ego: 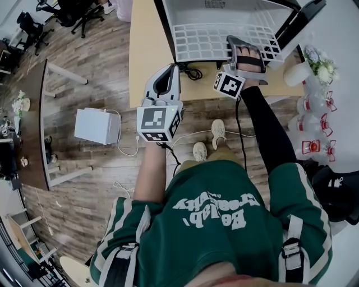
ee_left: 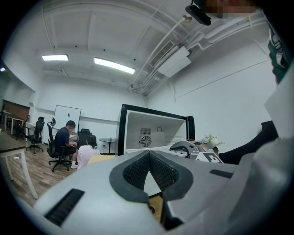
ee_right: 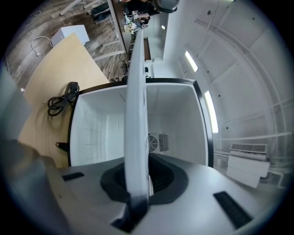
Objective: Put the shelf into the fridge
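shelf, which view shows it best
Head view: the shelf shows its white grid from above, with the right tool on its front edge. The right gripper view shows it only edge-on between the jaws; the left gripper view barely shows it.

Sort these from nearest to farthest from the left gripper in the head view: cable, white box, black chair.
1. Cable, on the table just right of the left gripper.
2. White box, on the floor to its left.
3. Black chair, far off at top left.
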The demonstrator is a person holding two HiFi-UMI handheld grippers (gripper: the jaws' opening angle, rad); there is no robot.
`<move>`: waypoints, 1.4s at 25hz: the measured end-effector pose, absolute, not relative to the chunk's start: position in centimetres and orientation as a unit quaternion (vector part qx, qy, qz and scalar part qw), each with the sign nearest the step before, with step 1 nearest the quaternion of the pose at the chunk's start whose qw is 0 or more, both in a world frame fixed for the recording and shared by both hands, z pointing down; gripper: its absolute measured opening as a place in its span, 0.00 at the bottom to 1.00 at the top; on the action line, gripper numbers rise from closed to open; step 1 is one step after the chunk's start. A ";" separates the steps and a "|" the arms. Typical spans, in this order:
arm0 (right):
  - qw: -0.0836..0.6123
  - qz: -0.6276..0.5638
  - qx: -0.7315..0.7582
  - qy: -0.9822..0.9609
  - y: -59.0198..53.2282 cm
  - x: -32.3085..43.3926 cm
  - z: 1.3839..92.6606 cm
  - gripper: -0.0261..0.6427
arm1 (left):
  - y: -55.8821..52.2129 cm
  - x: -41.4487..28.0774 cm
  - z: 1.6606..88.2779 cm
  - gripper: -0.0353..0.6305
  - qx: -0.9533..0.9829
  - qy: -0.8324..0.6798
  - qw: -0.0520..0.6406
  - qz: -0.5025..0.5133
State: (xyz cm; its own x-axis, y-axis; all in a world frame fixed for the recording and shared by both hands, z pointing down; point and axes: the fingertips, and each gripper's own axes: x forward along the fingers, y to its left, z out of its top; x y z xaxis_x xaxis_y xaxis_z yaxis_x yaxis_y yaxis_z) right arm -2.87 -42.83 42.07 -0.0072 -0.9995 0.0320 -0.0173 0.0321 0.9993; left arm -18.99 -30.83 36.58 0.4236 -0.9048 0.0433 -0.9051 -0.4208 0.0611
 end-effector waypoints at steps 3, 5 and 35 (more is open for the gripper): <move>0.501 -0.492 0.498 -0.509 -43.2 -2.9 41.9 0.08 | -31.1 -19.1 36.8 0.05 0.842 -0.539 0.040 0.001; 0.502 -0.489 0.499 -0.509 -43.4 -3.0 42.0 0.08 | -31.1 -19.2 36.9 0.05 0.841 -0.539 0.041 0.001; 0.499 -0.490 0.498 -0.512 -48.2 -3.2 42.8 0.08 | -35.1 -19.9 38.2 0.05 0.831 -0.554 0.056 0.005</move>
